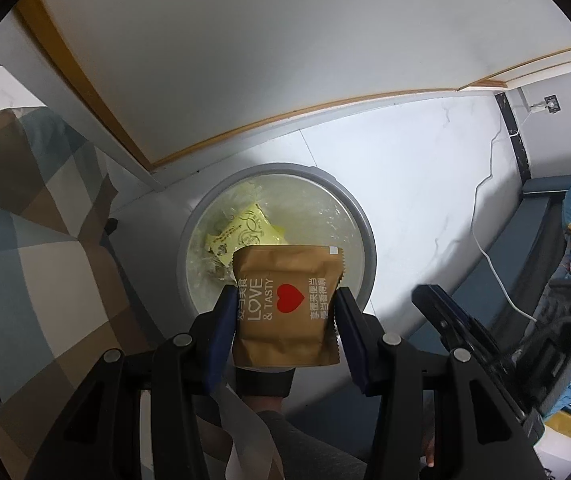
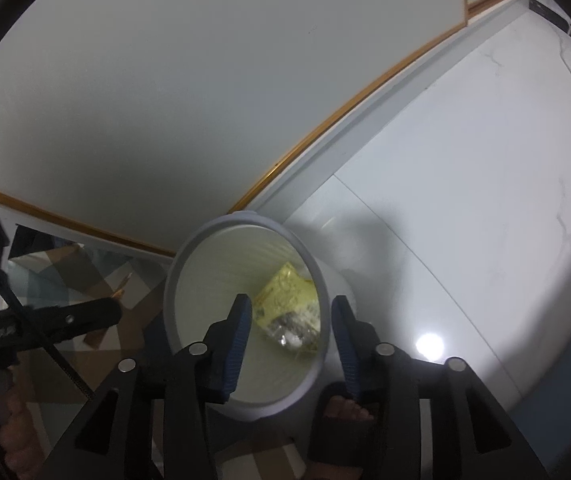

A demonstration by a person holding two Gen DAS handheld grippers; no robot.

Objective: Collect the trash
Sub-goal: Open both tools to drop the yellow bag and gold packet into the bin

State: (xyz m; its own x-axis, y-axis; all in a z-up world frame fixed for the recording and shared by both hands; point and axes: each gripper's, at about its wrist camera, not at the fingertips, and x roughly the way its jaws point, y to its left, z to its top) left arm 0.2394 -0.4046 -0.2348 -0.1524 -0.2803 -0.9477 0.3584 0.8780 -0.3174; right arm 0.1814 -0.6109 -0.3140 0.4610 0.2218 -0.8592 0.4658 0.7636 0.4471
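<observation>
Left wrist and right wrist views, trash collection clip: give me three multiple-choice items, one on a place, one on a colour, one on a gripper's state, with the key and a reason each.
1. Where is the yellow printed wrapper?
A. Inside the round grey waste bin
B. On the white floor tiles
C. Between the right gripper's fingers

2. What colour is the heart on the brown paper snack packet?
A. Blue
B. Red
C. Green

3. What is between the right gripper's fingers?
A. The brown packet
B. The yellow wrapper
C. Nothing

Key: A, the yellow printed wrapper lies down inside the round grey waste bin. B, the brown paper snack packet carries a red heart, seen while the left gripper clamps it over the bin. C, the right gripper stands open and empty above the bin's mouth.
</observation>
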